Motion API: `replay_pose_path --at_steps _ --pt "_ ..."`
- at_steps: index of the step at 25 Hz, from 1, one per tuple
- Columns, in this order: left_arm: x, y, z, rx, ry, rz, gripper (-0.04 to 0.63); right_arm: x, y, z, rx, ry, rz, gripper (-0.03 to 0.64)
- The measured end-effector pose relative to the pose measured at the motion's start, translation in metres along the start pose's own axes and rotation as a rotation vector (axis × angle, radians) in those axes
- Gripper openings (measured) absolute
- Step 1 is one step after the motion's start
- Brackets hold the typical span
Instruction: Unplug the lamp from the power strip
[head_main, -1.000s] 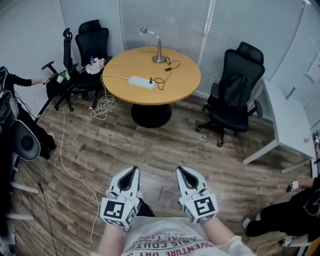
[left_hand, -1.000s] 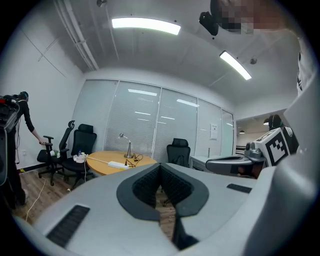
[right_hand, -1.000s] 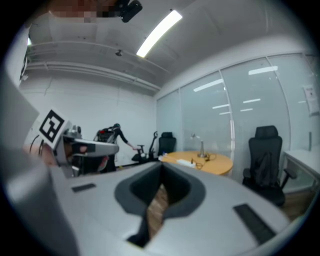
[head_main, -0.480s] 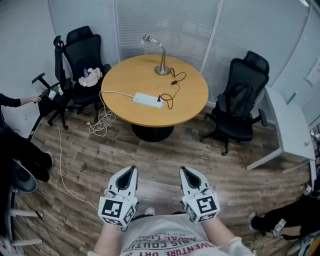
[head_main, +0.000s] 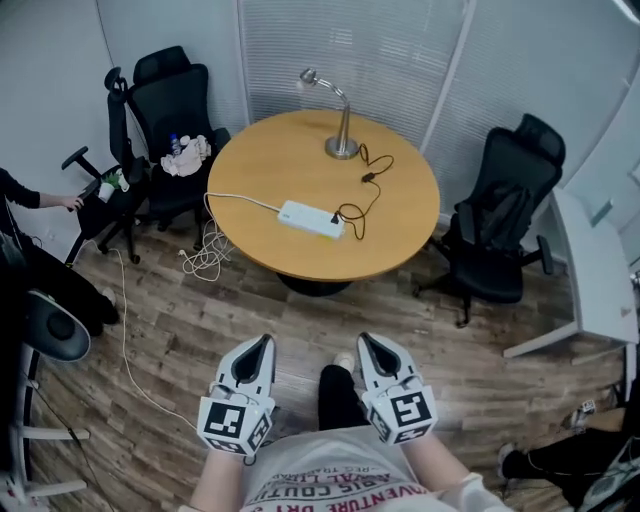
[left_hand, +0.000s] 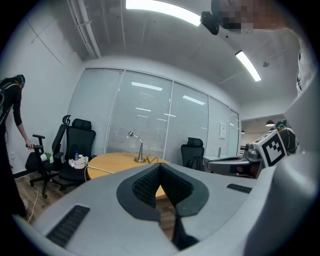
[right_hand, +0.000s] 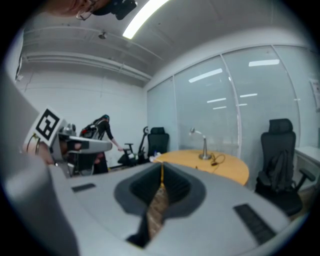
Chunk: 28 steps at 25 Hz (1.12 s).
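Observation:
A silver gooseneck lamp (head_main: 338, 115) stands at the far side of a round wooden table (head_main: 400, 235). Its black cord (head_main: 372, 180) runs to a white power strip (head_main: 310, 220) near the table's front, where the plug sits in a socket. Both grippers hang low in front of the person's chest, well short of the table. The left gripper (head_main: 255, 350) has its jaws together and holds nothing. The right gripper (head_main: 370, 348) is shut too, with nothing between its jaws. The lamp (left_hand: 135, 147) shows far off in the left gripper view, and the lamp (right_hand: 202, 145) shows likewise in the right gripper view.
Black office chairs stand at the table's left (head_main: 170, 110) and right (head_main: 505, 225); the left one holds a bottle and cloth. A white cable (head_main: 205, 245) drops from the strip to the wooden floor. A person (head_main: 30, 215) stands at far left. A white desk (head_main: 590, 280) is at right.
The person has walked nearer the table and slightly to the left, so the table sits larger and further right in the head view. Both grippers stay shut in the same low position.

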<state>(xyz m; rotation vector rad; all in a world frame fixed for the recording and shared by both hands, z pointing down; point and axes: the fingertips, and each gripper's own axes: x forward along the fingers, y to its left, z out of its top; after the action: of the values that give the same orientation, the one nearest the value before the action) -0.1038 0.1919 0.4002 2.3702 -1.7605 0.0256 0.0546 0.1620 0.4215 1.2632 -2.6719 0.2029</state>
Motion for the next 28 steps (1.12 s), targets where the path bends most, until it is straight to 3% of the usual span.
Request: replay_pose_path --at_steps 16,23,28 --pt "0.225 0.075 0.035 0.002 0.024 0.178 0.028 0.218 -0.173 0.052 -0.012 0.020 0.135 0.029" --pt "0.279 0.098 0.014 -0.013 0.090 0.161 0.028 0.269 -0.205 0.036 -0.002 0.086 0.127 0.029" --pt "0.323 0.122 -0.008 -0.038 0.144 0.081 0.028 0.293 -0.214 0.006 0.003 0.179 0.076 0.029"
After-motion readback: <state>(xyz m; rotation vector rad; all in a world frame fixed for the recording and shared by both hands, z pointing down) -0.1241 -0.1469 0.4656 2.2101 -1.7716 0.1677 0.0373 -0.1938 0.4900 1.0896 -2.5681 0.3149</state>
